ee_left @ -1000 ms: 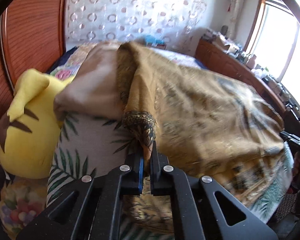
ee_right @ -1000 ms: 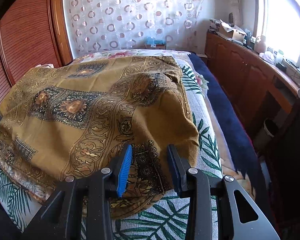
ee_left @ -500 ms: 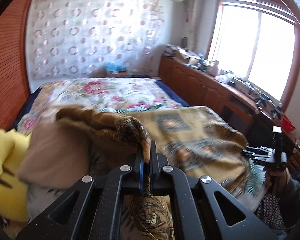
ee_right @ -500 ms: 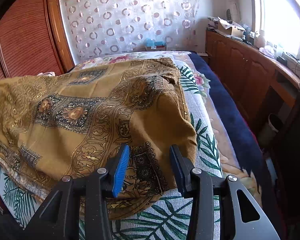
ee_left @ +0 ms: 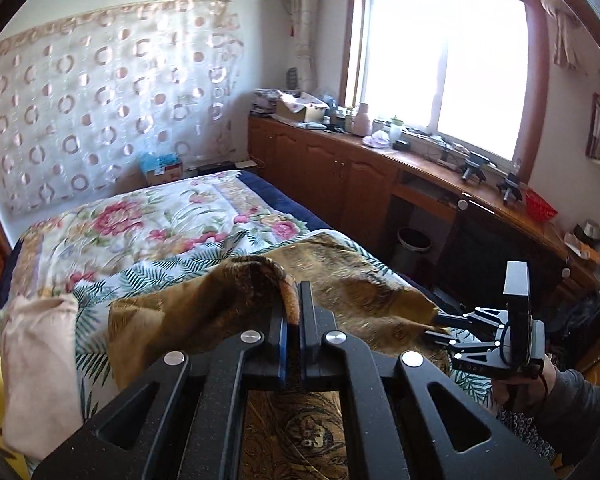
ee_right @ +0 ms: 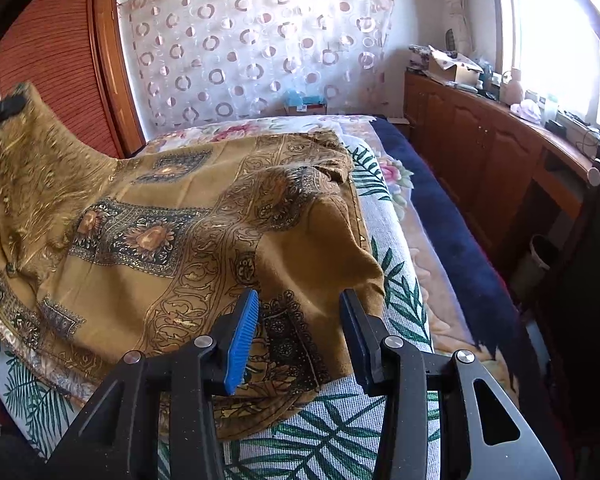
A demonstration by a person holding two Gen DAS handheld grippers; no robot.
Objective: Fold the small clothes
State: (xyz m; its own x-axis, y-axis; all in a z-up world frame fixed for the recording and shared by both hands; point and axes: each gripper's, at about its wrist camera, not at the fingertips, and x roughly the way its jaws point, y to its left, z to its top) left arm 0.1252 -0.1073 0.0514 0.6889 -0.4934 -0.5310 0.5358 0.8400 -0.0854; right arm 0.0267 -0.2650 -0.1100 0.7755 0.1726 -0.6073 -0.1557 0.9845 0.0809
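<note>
- Mustard-brown patterned cloth point(ee_right: 188, 240): ochre ground with dark medallion panels, scrolling borders and gold-toned flower motifs; it is spread over the near part of the bed, rumpled, with a fold ridge running to its far right corner.
- Left gripper point(ee_left: 294, 304): jaws clenched on a bunched edge of the cloth, which rises from the bed to the fingers; in the right wrist view that corner point(ee_right: 24, 120) stands lifted at far left.
- Right gripper point(ee_right: 300, 312): jaws released, having just widened; the near right corner of the cloth lies between the fingers, the pads not pressing it.
- Bed point(ee_left: 148, 224): floral quilt on the far part, palm-leaf sheet point(ee_right: 340, 432) under the cloth.
- Bin point(ee_left: 414, 240): stands on the floor beside the wooden cabinets; contents cannot be told.
- Cardboard box point(ee_left: 304, 110): open on the cabinet top; contents unclear.
</note>
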